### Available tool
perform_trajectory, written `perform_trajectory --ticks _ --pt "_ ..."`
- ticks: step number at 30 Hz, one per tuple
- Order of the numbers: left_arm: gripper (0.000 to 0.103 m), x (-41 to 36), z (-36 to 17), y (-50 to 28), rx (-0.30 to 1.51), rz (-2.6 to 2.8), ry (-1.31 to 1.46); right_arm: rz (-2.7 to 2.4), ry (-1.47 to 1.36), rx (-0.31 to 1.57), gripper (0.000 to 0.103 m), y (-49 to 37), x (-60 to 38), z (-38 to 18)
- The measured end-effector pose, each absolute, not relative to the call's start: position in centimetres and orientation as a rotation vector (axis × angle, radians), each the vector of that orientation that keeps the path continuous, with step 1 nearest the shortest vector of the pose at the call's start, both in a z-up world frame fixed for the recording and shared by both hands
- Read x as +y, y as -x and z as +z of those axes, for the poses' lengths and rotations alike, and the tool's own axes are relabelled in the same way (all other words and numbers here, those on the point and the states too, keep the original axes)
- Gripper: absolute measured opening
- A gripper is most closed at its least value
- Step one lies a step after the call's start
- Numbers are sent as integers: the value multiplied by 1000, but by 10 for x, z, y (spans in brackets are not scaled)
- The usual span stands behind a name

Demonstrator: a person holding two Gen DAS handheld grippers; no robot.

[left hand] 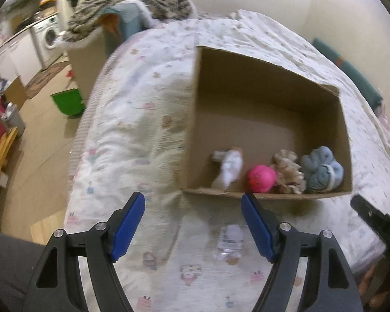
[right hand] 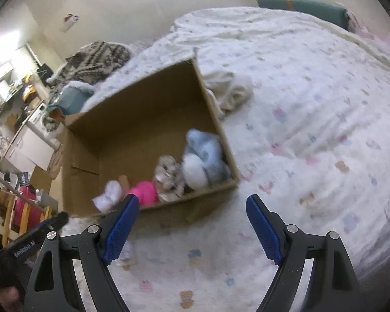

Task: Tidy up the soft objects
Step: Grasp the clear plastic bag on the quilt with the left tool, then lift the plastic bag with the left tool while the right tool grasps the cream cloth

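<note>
Gaping empty, both hand-held grippers (left hand: 193, 198) (right hand: 192, 200) hover at cardboard box's (left hand: 260, 195) near rim.

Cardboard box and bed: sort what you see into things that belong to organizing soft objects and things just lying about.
Part of the job:
open brown cardboard box
white plush toy
pink soft ball
beige fluffy toy
blue fluffy toy

Lying about:
small clear plastic wrapper
cream crumpled cloth
striped knitted blanket
green bin

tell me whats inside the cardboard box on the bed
Four soft things line the near wall of the cardboard box: a white toy, pink ball, beige plush, blue plush. Anything beneath them is hidden.
</note>
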State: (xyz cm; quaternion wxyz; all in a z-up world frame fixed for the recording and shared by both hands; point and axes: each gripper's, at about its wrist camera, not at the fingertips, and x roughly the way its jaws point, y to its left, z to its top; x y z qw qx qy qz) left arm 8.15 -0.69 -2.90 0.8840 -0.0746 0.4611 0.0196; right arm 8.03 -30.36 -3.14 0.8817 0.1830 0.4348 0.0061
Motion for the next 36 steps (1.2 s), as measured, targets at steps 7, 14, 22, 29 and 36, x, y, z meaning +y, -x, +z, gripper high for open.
perform_trajectory --ticks 7,14,22,29,36 --pt "74 -4 -62 -77 1039 52 221 -42 -471 1078 90 -81 -321 -77" --pt "74 -35 -90 -81 1092 -32 159 37 -363 1075 90 -92 -302 -78" --pt "74 -53 -115 -93 1154 -78 127 81 -253 1090 84 -112 -277 -93" --pt "36 -63 -125 -100 1196 -90 98 78 -216 1106 60 -128 -264 -103" --pt "22 -71 -125 -105 1238 -126 94 67 -252 1143 32 -141 -266 -110"
